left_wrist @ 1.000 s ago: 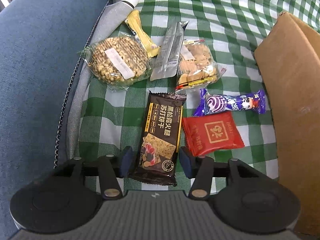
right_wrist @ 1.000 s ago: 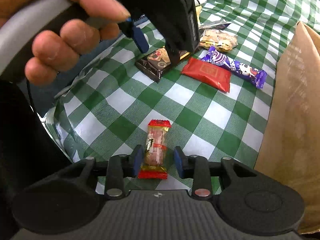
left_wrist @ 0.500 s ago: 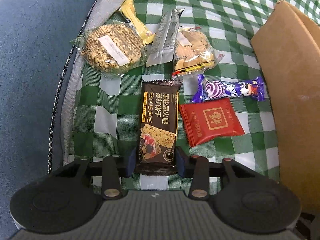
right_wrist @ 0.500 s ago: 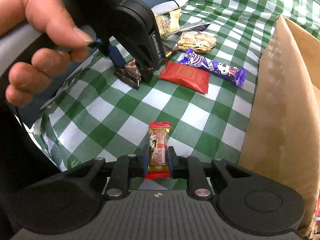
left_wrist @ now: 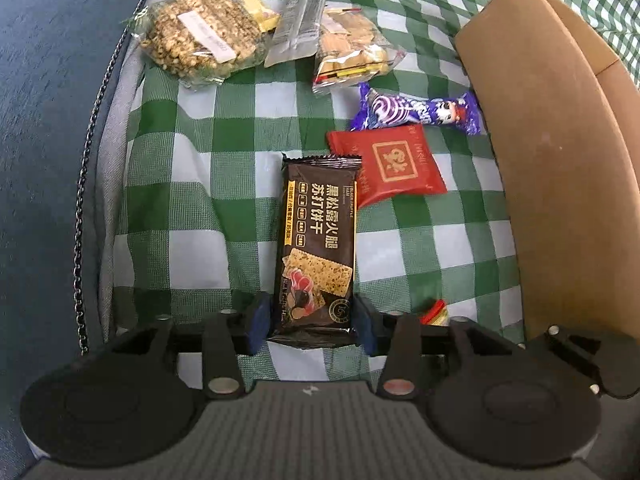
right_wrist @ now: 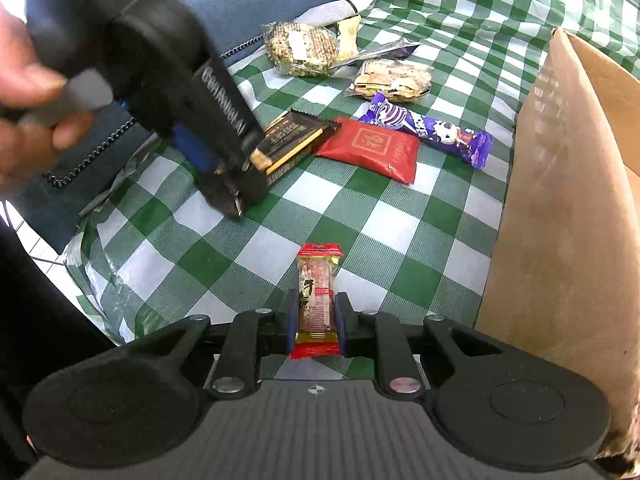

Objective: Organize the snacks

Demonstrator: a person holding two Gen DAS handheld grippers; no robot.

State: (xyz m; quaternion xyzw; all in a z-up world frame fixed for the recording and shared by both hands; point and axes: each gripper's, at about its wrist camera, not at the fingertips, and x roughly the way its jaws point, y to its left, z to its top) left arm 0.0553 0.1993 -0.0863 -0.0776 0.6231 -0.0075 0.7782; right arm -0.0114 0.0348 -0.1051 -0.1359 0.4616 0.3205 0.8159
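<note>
the left gripper point(left_wrist: 311, 326) has its jaws clamped on the near end of the black cracker packet point(left_wrist: 318, 240), lifted above the green checked cloth point(left_wrist: 192, 216) beside the red packet point(left_wrist: 394, 166). the right gripper point(right_wrist: 317, 330) has its jaws closed on a small red candy point(right_wrist: 317, 300), near the cardboard box point(right_wrist: 560, 220).

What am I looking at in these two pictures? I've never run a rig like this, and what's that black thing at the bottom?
That is a hand-held two-finger gripper; each camera looks along its own fingers. In the left view, the left gripper is closed on a black cracker pack. In the right view, the right gripper is closed on a small red-ended candy. On the green checked cloth lie a red packet, a purple candy bar and a round puffed-grain cake, beside a cardboard box.
</note>
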